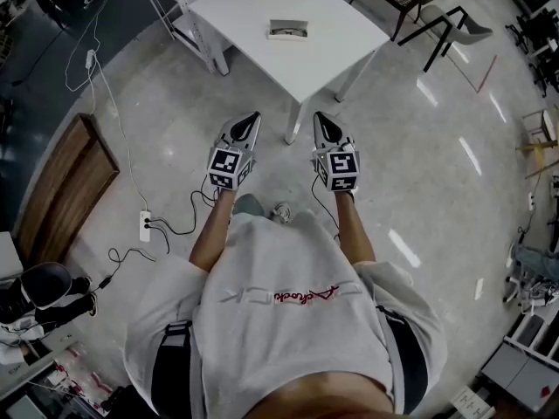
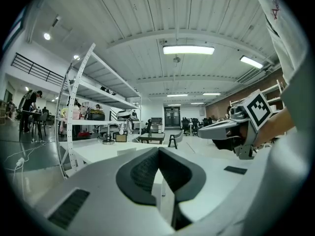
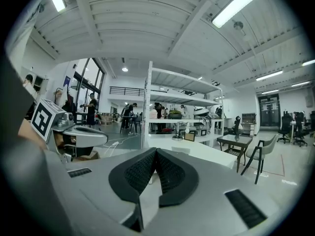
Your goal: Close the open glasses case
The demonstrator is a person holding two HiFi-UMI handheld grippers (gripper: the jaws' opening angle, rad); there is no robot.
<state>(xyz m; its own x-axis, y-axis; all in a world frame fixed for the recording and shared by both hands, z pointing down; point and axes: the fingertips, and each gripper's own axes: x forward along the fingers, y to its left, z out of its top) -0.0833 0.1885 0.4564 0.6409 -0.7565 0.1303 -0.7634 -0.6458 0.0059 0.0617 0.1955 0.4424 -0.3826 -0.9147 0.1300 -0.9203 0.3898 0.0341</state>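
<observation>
I've done nothing yet; the glasses case point(image 1: 288, 30) sits apparently open on the table point(image 1: 236, 16), well ahead; my left gripper point(image 1: 253, 119) and right gripper point(image 1: 321, 120) are both closed, empty.

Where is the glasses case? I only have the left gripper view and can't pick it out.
Observer: The head view shows the glasses case lying near the middle of the table.
Operator: Is either gripper at it?
Observer: No. The left gripper and the right gripper are both over the floor, short of the table's near corner.
Operator: And the right jaws?
Observer: The right gripper view shows them together, with nothing between them.
</observation>
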